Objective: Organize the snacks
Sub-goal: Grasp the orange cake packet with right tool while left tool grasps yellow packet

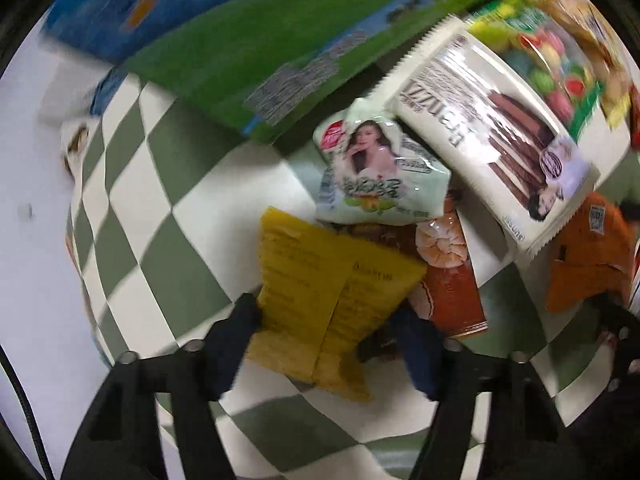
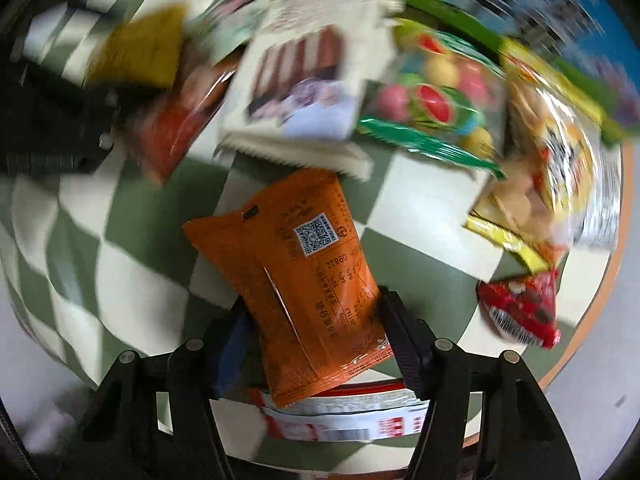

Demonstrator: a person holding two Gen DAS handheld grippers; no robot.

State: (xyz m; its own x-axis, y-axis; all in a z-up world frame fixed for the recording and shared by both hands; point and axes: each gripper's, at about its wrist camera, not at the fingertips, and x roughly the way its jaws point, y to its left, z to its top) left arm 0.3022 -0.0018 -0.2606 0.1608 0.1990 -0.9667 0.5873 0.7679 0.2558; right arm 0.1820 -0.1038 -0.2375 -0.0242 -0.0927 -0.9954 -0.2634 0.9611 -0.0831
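1. Fingers of your left gripper [image 1: 326, 334] sit either side of the yellow snack pouch [image 1: 328, 296], pads against its edges, so it is gripped, partly closed around the bag's width.
2. Fingers of your right gripper [image 2: 314, 334] are clamped on the orange snack pouch [image 2: 296, 280] at its lower half, jaws part closed with the bag pinched between them, printed back side up with a QR code.
3. Both pouches lie on the green-and-white checkered cloth [image 1: 160, 200] covering the desk.
4. Under the orange pouch, at the near edge in the right wrist view, a white-and-red packet [image 2: 340, 420] pokes out.
5. Just past the yellow pouch: a red-orange shrimp-print bag [image 1: 448, 280], partly under it. A pale green pouch [image 1: 376, 176] with a portrait print overlaps the shrimp bag's far end.
6. Right of that, a cream chocolate-wafer pack [image 1: 500, 140] lies tilted, overlapping the pale green pouch's corner.
7. Small red packet [image 2: 520, 308] sits alone to the right of the orange pouch, near the desk's orange rim [image 2: 600, 292].
8. Farther out: a green bag of coloured candy balls [image 2: 436, 96], and a yellow clear-window bag [image 2: 548, 168] beside it. Both are blurred.
9. Farthest: a big green box [image 1: 256, 52] and a blue box [image 1: 132, 4] behind the pile. Print unreadable.
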